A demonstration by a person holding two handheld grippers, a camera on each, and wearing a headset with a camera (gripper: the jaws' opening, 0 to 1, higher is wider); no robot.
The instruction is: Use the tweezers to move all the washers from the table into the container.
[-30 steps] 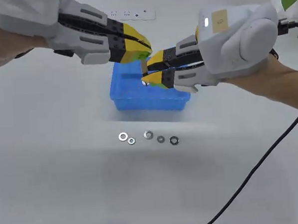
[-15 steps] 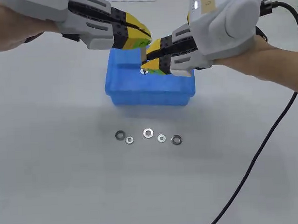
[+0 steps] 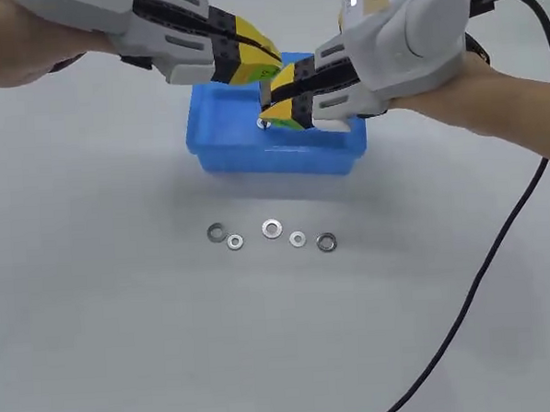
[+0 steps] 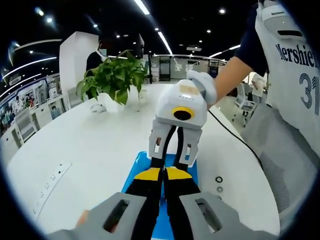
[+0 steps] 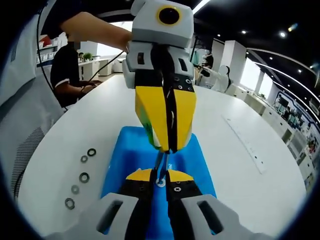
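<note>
Above the blue container (image 3: 215, 146), my left gripper (image 3: 266, 70) comes in from the upper left, shut on the tweezers (image 3: 264, 103). The right gripper (image 3: 279, 106) reaches in from the right, its yellow jaws pressed shut on the tweezers lower down. A washer (image 3: 263, 123) is pinched in the tweezer tips over the container's inside. In the right gripper view, the tweezers (image 5: 163, 162) run from the left gripper (image 5: 169, 148) down to the washer (image 5: 160, 182) over the container (image 5: 125, 150). Several washers (image 3: 272, 228) lie in a row on the table in front of the container.
A black cable (image 3: 486, 273) trails from the right gripper across the white table to the front right. A power strip (image 5: 245, 145) lies beyond the container, and a potted plant (image 4: 117, 80) stands at the far side. A person sits in the background (image 5: 67, 70).
The head camera has shifted, so the container and the washer row sit higher in the picture. Both grippers stay together over the container with the washer still in the tweezers.
</note>
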